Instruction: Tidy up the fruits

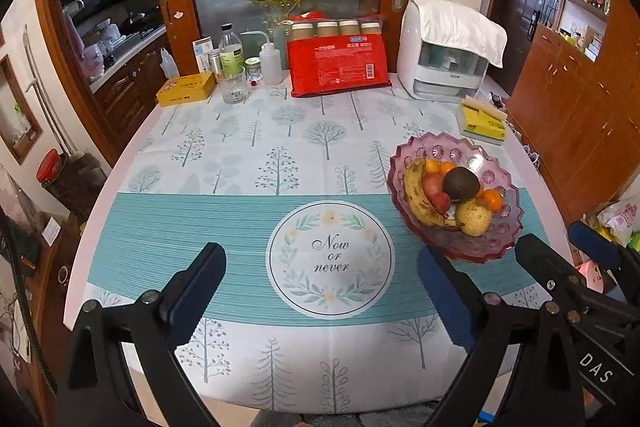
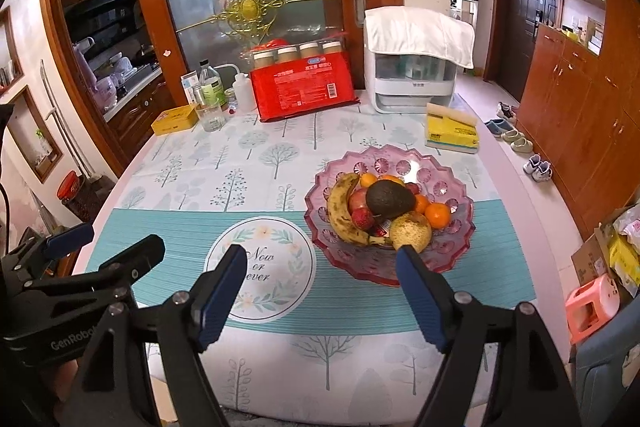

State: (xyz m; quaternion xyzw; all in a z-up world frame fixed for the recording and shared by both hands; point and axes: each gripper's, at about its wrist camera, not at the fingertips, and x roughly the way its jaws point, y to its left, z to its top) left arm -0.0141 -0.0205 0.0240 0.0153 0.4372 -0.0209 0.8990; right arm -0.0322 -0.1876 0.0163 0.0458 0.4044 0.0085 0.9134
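Fruit: banana (image 2: pixel 340 211), avocado (image 2: pixel 390 201), pear (image 2: pixel 412 231), oranges (image 2: pixel 438 215) and small red fruits lie heaped in the pink glass bowl (image 2: pixel 452 251), at 1 o'clock from the right gripper.
Bowl: stands on the bench (image 1: pixel 116 183), just at 3 o'clock of the round emblem (image 1: pixel 330 259).
Writing: emblem reads "Now or never"; left gripper body shows "GenRobot", right gripper body "DAS".
Left gripper (image 1: pixel 320 291): held wide open over the emblem, holding nothing.
Right gripper (image 2: pixel 320 291): spread wide, holding nothing; its right-hand finger overlaps the bowl's near rim in view.
Red pack (image 1: pixel 340 67): at 12 o'clock, print too small to read.
Yellow tin (image 1: pixel 186 89): at 11 o'clock.
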